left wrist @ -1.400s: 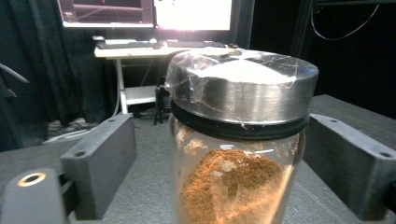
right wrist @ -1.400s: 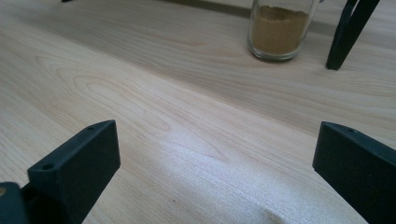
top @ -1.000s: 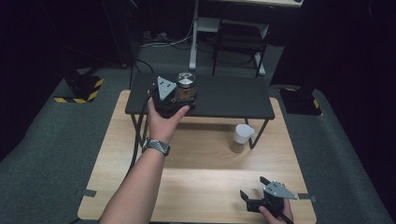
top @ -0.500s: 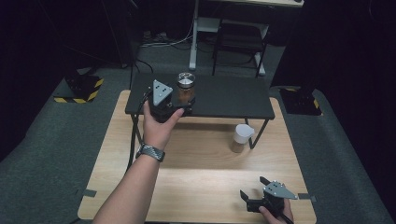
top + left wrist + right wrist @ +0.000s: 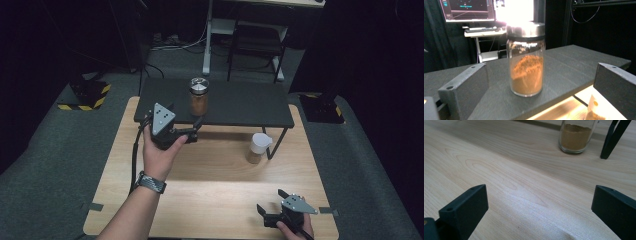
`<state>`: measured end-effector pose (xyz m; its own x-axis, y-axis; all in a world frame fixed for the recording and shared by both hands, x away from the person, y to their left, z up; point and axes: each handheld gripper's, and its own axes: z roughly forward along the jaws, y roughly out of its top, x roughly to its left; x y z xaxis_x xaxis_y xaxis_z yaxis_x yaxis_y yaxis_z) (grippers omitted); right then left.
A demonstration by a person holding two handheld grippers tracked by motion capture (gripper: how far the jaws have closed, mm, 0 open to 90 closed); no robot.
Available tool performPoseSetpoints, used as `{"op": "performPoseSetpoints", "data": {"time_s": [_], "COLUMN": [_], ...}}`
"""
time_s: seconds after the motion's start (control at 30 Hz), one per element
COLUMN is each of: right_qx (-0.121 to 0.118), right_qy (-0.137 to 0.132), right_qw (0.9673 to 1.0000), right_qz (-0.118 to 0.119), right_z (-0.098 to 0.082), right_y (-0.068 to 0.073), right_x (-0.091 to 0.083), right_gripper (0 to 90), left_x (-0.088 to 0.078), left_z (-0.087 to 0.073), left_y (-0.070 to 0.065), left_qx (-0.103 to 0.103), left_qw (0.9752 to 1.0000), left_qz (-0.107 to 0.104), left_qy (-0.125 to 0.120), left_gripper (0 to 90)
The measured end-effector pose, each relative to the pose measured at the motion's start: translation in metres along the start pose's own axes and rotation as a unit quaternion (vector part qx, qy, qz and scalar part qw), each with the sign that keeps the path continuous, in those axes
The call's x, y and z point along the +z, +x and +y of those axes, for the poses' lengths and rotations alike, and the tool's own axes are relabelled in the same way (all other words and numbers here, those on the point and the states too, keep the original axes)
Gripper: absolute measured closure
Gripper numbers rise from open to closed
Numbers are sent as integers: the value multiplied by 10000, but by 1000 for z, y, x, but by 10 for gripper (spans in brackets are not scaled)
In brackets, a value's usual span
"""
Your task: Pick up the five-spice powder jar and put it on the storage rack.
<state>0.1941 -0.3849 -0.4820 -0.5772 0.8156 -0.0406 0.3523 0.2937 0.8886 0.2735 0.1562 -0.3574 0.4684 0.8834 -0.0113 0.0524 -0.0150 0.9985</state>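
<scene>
A glass jar of brown powder with a metal lid [image 5: 198, 96] stands upright on the black shelf [image 5: 240, 105]. My left gripper [image 5: 193, 132] is open just in front of the shelf's near edge, short of the jar. In the left gripper view the jar [image 5: 526, 58] stands free between and beyond the two wide-apart jaws of the left gripper [image 5: 540, 75]. A second jar with a white lid [image 5: 259, 147] sits on the wooden table [image 5: 200, 190] beside a shelf leg. My right gripper [image 5: 270, 202] rests open low on the table; its own view shows the ochre-filled jar [image 5: 575, 136] ahead.
The black shelf stands on thin legs [image 5: 612, 138] at the far half of the wooden table. A cable trails from the left gripper along the forearm. Beyond the table are a chair, a desk frame and yellow-black floor markers [image 5: 85, 97].
The left gripper has drawn back from the brown-powder jar toward the person and stands open; the jar stays on the shelf. The right gripper has not moved.
</scene>
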Motion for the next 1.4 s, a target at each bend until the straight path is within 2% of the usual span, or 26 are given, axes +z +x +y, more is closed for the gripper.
{"op": "performPoseSetpoints", "data": {"time_s": [0.1, 0.47, 0.73, 0.97, 1.3, 1.4], "right_qx": [-19, -40, -62, -78, -100, -90], "right_qy": [-6, 4, 8, -6, -15, -8], "right_qw": [10000, 10000, 10000, 10000, 9999, 10000], "right_qz": [-6, -12, -25, -31, -7, -12], "right_z": [0, 0, 0, 0, 0, 0], "right_y": [0, 1, 2, 3, 4, 4], "right_x": [0, 0, 0, 0, 0, 0], "right_gripper": [5, 5, 5, 4, 5, 5], "left_x": [-8, -41, -65, -76, -90, -94], "left_z": [-8, -42, -71, -87, -113, -121], "left_y": [1, 2, -6, -13, -18, -20], "left_qx": [-67, -100, -164, -130, -271, -244], "left_qw": [10000, 9999, 9998, 9997, 9991, 9990], "left_qz": [-17, -69, -124, -133, -95, -87], "left_qy": [38, 19, 70, 153, 307, 369], "left_gripper": [5, 5, 5, 5, 5, 5]}}
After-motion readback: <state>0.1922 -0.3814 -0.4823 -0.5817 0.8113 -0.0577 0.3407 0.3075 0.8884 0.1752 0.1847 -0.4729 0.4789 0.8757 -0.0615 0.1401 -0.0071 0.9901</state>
